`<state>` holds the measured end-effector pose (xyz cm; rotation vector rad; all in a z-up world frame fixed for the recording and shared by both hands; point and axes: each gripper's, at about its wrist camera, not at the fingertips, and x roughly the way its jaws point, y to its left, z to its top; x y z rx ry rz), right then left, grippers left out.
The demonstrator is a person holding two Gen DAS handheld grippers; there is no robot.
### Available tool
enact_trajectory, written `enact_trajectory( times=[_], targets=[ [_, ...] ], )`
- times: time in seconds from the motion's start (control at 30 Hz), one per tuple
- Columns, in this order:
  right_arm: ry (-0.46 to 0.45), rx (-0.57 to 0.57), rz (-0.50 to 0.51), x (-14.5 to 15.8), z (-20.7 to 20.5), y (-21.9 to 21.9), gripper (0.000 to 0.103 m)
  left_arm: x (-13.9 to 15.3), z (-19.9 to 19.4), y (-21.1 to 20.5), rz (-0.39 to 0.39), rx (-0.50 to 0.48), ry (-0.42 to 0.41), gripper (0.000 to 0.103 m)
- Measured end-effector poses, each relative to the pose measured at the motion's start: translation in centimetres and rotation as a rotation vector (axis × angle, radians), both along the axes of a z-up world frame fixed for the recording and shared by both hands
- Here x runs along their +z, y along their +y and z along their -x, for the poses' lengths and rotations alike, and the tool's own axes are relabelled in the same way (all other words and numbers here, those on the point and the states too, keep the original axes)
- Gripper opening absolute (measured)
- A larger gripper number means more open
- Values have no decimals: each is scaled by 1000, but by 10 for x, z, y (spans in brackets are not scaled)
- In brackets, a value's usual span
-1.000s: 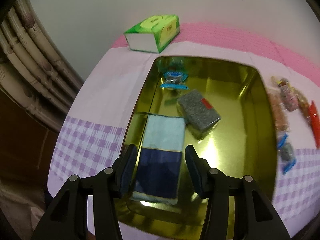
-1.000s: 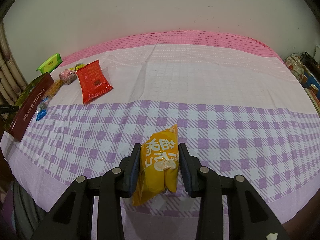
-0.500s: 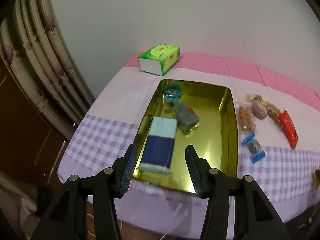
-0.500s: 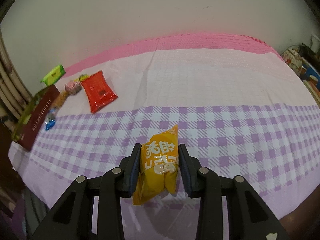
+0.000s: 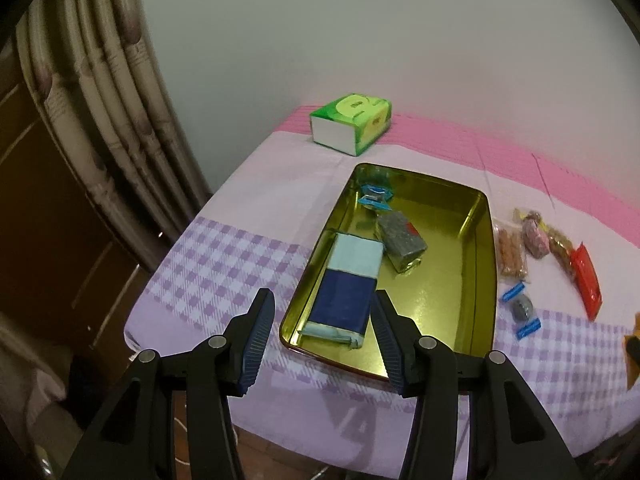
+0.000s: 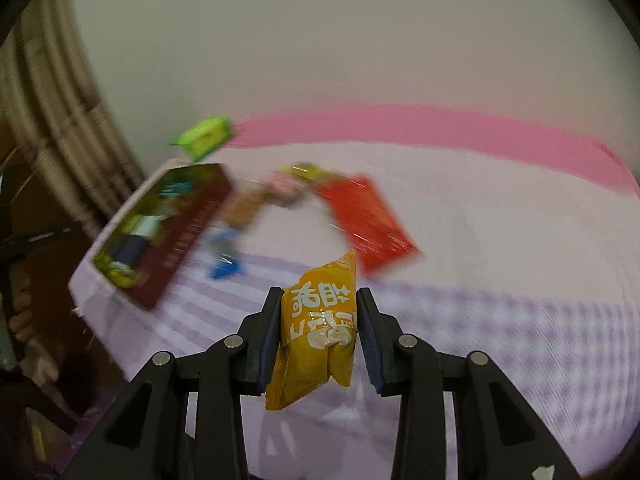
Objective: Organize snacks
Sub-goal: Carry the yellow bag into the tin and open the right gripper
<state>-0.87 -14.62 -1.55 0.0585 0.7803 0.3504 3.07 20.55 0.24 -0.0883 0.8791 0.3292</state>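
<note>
Hovering off the near edge of the worktop, the left hand-held gripper is standing part-open with nothing between its pads. The gold tin is sitting close to that edge, holding a blue-and-pale packet, a grey packet and small blue-wrapped sweets along its left side; its right half is lying bare. The right hand-held gripper is clamping a yellow snack bag above the checked cloth, with the red packet just beyond. Loose snacks are lying right of the tin; a green tissue box is sitting behind.
</note>
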Motion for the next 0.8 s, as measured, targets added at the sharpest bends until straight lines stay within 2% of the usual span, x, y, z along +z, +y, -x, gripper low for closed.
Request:
enact_trajectory(
  times=[0.13,0.33,0.6,0.8],
  targets=[
    [-34,147,5,25,-25,62,35,-4,-2,2,6,3,15,51],
    [-33,278,5,36,-72,141,35,-9,-7,7,17,14,38,55],
    [58,321,46,15,-139,216,35,-14,-10,17,47,39,53,56],
    [114,317,74,-6,-172,247,35,-17,-12,16,39,29,65,56]
  ],
)
